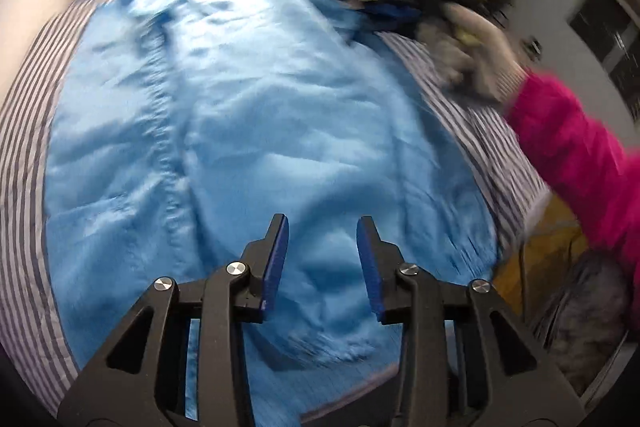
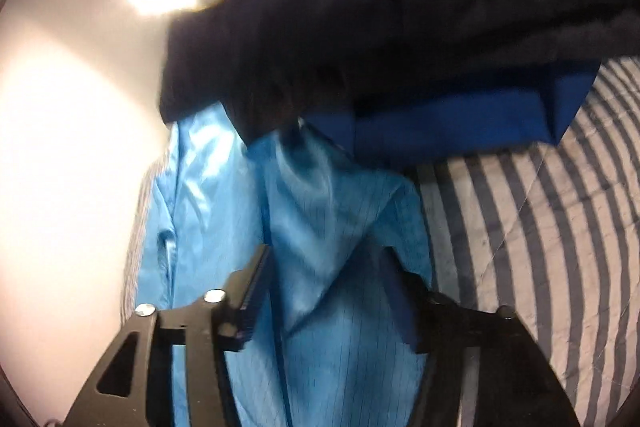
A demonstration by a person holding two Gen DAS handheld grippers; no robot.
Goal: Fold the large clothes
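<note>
The light blue garment (image 1: 248,131) lies spread along the striped bed (image 1: 24,155), thin, glossy and limp; I judge it light and slippery, best pinched at a hem or seam. My left gripper (image 1: 322,259) hangs released above it. My right gripper (image 2: 332,291) stands parted around a raised fold, not clamping. A dark padded coat (image 2: 400,7) crowds the far end, beside a pale wall (image 2: 60,147).

Left gripper (image 1: 322,223): black angular frame, round silver screws, blue pads on the inner faces of its fingers
Right gripper (image 2: 332,267): black frame, silver screws, dark-blue ribbed pads
Sleeve (image 1: 568,147): bright pink, fluffy, on the person's arm
</note>
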